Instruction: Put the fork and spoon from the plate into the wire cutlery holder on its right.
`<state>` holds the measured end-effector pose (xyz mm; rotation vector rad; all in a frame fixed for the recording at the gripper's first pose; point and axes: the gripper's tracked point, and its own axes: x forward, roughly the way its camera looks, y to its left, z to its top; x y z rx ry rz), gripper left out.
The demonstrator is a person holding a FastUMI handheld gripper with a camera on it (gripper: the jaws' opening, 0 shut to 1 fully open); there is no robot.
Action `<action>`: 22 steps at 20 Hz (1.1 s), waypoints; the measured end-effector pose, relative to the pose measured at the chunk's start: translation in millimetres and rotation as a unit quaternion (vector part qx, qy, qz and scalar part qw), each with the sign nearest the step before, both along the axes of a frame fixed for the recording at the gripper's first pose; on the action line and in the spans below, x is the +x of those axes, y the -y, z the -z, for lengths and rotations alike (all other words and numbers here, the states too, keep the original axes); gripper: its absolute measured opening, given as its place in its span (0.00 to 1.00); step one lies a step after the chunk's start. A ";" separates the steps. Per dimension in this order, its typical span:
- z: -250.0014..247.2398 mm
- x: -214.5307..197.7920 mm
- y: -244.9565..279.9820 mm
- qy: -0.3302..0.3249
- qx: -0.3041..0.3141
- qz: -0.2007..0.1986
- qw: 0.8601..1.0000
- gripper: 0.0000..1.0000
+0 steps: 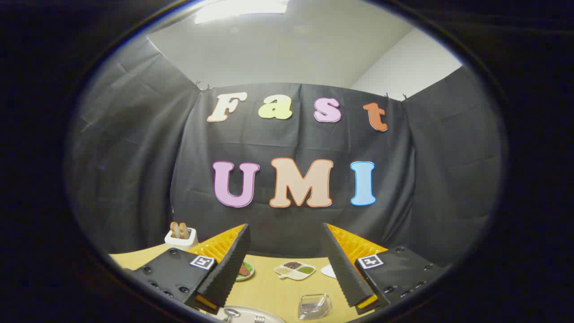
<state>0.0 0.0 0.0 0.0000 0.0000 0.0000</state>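
Note:
My gripper [287, 240] is open and raised above the wooden table [269, 291], its two black ridged fingers [231, 264] spread wide with nothing between them. Below and between the fingers lies the rim of a grey plate [244, 314]. On it I see the bowl of a spoon [232, 312] and the tines of a fork [259, 319]. To the plate's right stands a shiny cutlery holder [315, 306], seen from above.
A white toaster [180, 237] with bread slices stands at the back left. A small green dish [245, 271] shows past the left finger. A white divided dish [295, 270] with grains sits mid-table, and a white object [329, 271] peeks past the right finger.

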 end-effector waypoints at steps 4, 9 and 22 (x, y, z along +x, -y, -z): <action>4.8 -0.6 -2.0 -0.008 -0.003 -0.006 1.000 0.99; 7.0 -0.1 -2.7 -0.012 0.002 -0.011 1.000 0.99; 23.0 -0.2 -10.2 -0.035 0.004 -0.027 0.999 0.99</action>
